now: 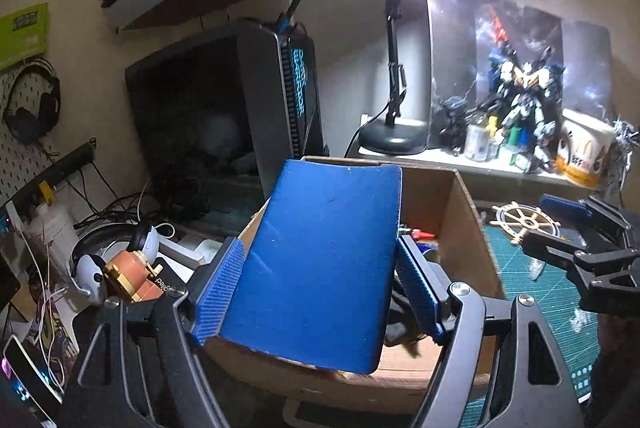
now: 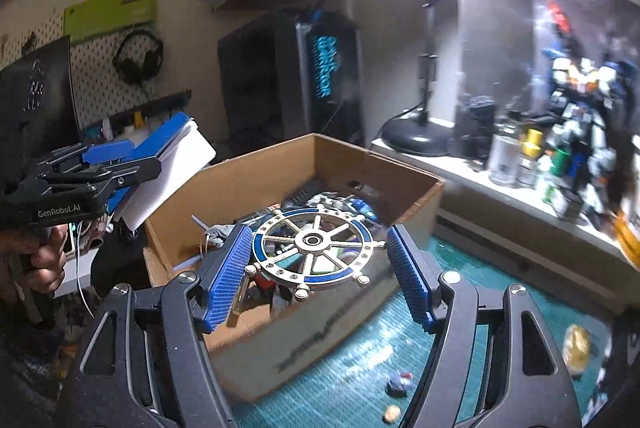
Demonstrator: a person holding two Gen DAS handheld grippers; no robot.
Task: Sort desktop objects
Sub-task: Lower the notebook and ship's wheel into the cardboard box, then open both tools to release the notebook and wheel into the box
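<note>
— Blue notebook [image 1: 320, 264] sits clamped across its covers in your left gripper [image 1: 320, 288], tilted up over the near wall of the cardboard box [image 1: 460, 211]. What worries you there?

— Your pads pinch only its lower half. If you let go from this height it could land on its edge against the rim and tip out toward you at 6 o'clock. Bring it lower over the opening first.

— And my right gripper [image 2: 318, 268]?

— It holds the ship's wheel ornament [image 2: 314, 242] by two spoke tips, flat, over the box's near corner. That's a thin purchase; I judge a twist could spin it loose, and it would drop on the green cutting mat [image 2: 360, 360] instead of inside. Your two grippers are also near each other, so mind a knock.

— What's around me?

— On the mat at 5 o'clock lie small scraps. The box is already well filled with odds and ends. Beyond it at 12 stands a dark computer tower [image 2: 296, 79]; at 1 o'clock a desk lamp [image 2: 418, 135]; at 2 o'clock a shelf with bottles and a model robot [image 2: 580, 99]. Headphones [image 2: 138, 57] hang on the pegboard at 10.
</note>
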